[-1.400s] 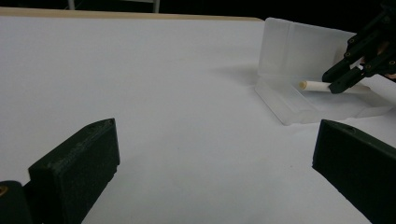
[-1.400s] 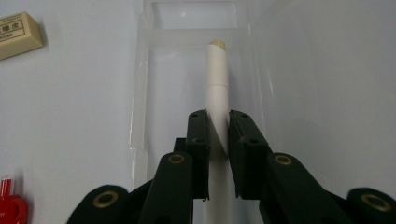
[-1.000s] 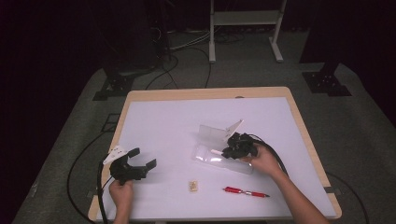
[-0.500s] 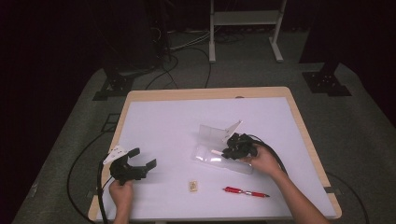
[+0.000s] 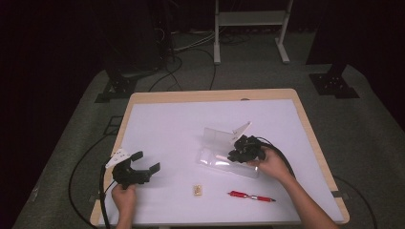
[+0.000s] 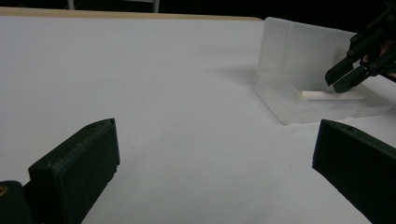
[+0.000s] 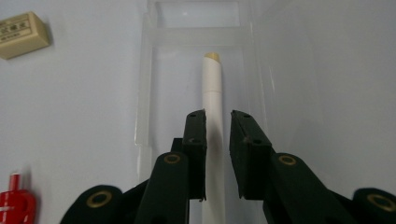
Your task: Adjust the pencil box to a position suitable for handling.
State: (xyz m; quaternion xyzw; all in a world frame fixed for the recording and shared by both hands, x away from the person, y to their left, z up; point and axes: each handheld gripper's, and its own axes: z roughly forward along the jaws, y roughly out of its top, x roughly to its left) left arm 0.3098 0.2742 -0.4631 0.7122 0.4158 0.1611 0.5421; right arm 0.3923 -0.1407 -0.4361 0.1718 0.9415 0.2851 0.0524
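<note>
My right gripper (image 7: pixel 217 140) sits over the open clear pencil case (image 5: pixel 217 152), jaws slightly apart astride the white pen (image 7: pixel 212 93) lying in its tray, long axis running straight ahead of them. My left gripper (image 5: pixel 138 168), wide open and empty, rests on the tabletop (image 5: pixel 167 124) well apart.

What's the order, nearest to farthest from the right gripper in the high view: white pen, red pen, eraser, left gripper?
1. White pen: between the right gripper fingers, inside the clear case.
2. Red pen: on the table's near side, just below that hand.
3. Eraser: near edge, further left.
4. Left gripper: far left, open.
</note>
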